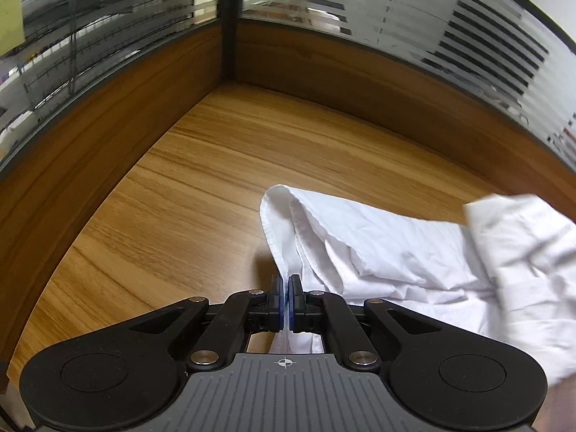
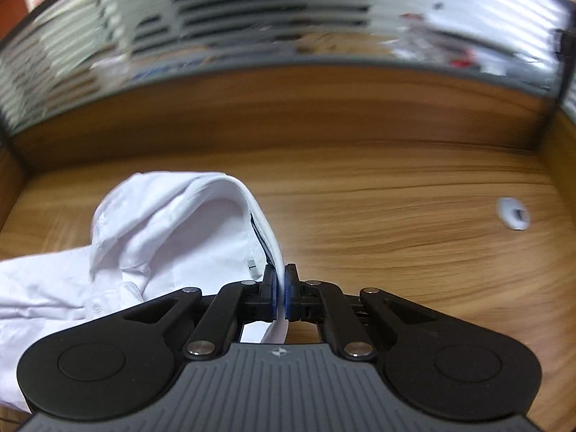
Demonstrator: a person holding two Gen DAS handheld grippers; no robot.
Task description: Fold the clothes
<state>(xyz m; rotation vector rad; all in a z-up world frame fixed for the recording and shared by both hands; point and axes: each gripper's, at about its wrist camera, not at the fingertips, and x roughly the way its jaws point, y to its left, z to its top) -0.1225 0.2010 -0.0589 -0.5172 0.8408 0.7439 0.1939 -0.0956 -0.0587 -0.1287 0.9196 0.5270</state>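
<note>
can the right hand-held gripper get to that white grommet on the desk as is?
Probably not yet: the right hand-held gripper is shut on the white shirt collar. The bare desk up to the grommet is unobstructed, but it would drag the shirt along.

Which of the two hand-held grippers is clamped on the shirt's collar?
The right hand-held gripper: it pinches the stiff, folded collar band of the white shirt. The left hand-held gripper instead grips a thin stitched hem edge.
</note>
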